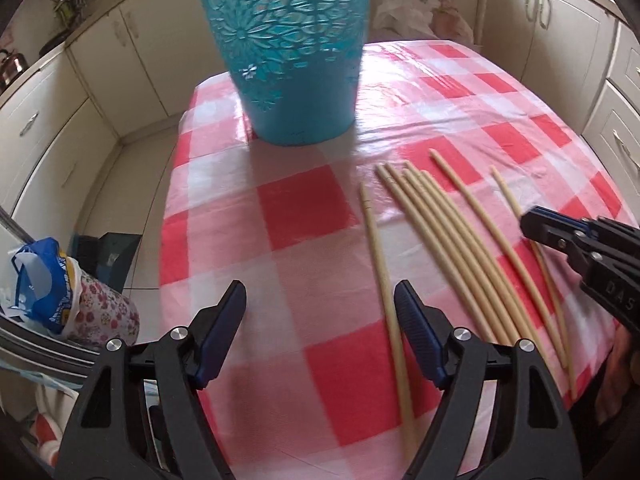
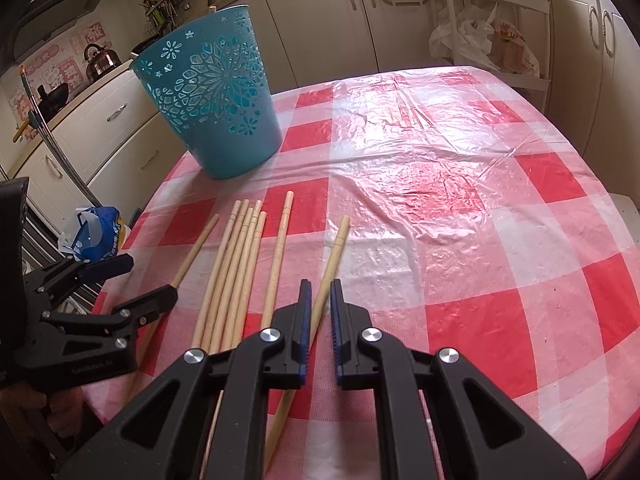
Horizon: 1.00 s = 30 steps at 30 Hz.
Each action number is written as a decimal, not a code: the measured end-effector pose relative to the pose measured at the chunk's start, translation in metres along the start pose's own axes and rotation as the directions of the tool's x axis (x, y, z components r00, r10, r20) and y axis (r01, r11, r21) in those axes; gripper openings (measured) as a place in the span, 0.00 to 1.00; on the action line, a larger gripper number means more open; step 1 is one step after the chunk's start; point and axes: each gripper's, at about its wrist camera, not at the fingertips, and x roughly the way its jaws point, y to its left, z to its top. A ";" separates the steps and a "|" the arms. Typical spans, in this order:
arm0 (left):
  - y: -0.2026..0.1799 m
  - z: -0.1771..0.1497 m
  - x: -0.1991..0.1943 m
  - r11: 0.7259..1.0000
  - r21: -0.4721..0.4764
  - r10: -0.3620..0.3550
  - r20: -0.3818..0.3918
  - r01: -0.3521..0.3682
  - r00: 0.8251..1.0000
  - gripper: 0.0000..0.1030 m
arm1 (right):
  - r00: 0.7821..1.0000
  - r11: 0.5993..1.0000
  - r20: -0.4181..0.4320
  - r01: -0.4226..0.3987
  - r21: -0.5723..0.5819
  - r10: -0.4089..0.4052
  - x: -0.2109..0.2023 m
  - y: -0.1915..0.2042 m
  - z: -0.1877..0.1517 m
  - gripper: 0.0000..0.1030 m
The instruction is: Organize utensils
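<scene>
Chopsticks (image 2: 240, 264) lie near counter's (image 2: 460, 208) front edge; bin (image 2: 212, 96) at back. Pickup step: right gripper (image 2: 320, 284) fingers clamped on rightmost chopstick (image 2: 330, 264); left gripper (image 1: 320, 300) fingers apart, empty. Next: lift, carry to bin.

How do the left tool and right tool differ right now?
The left tool stands wide open with nothing between its pads; the right tool is nearly shut around the rightmost chopstick. The left hovers beside the leftmost chopstick; the right is over its chopstick. Both are black with blue pads, angled down at the table.
</scene>
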 end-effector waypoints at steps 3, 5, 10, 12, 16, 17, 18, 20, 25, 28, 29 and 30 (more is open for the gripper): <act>0.001 0.009 0.006 1.000 -0.005 0.005 0.003 -0.005 1.000 0.71 | 1.000 1.000 0.003 0.005 0.003 -0.005 0.001 -0.001 0.002 0.14; -0.002 0.014 0.010 1.000 0.002 0.005 0.007 -0.005 1.000 0.70 | 1.000 1.000 0.005 0.010 0.004 -0.010 0.003 -0.002 0.004 0.14; -0.013 0.023 0.013 1.000 0.000 -0.023 0.021 0.023 0.999 0.33 | 1.000 0.999 -0.003 0.020 -0.044 -0.021 0.005 0.003 0.006 0.08; -0.016 0.024 0.012 0.999 -0.004 -0.037 0.018 0.037 0.999 0.07 | 1.000 0.999 -0.006 0.014 -0.052 -0.015 0.005 0.003 0.006 0.08; -0.013 0.021 0.010 0.998 -0.027 -0.057 0.007 0.057 0.998 0.05 | 0.999 0.998 -0.021 0.026 -0.050 -0.028 0.006 0.000 0.010 0.09; -0.011 0.021 0.010 0.998 -0.030 -0.057 -0.002 0.056 0.998 0.05 | 0.999 0.998 -0.023 0.030 -0.048 -0.031 0.007 -0.001 0.011 0.10; -0.010 0.022 0.011 0.998 -0.036 -0.053 -0.009 0.052 0.999 0.08 | 0.999 0.998 -0.022 0.031 -0.048 -0.032 0.008 -0.001 0.011 0.10; -0.007 0.025 0.013 0.998 -0.042 -0.041 -0.025 0.040 0.999 0.24 | 0.999 0.997 -0.026 0.043 -0.066 -0.044 0.010 0.002 0.013 0.11; -0.004 0.030 0.017 0.999 -0.040 -0.023 -0.028 0.022 0.999 0.34 | 0.998 0.992 -0.024 0.059 -0.115 -0.062 0.012 0.008 0.013 0.11; -0.003 0.029 0.018 0.999 -0.041 -0.020 -0.022 0.019 1.000 0.37 | 0.998 0.992 -0.027 0.055 -0.115 -0.058 0.013 0.009 0.014 0.11; -0.003 0.029 0.018 0.999 -0.041 -0.017 -0.020 0.017 1.000 0.39 | 0.998 0.992 -0.028 0.055 -0.113 -0.058 0.013 0.009 0.014 0.11; -0.002 0.029 0.018 0.999 -0.043 -0.016 -0.017 0.015 1.000 0.40 | 0.998 0.992 -0.029 0.056 -0.114 -0.059 0.014 0.009 0.014 0.11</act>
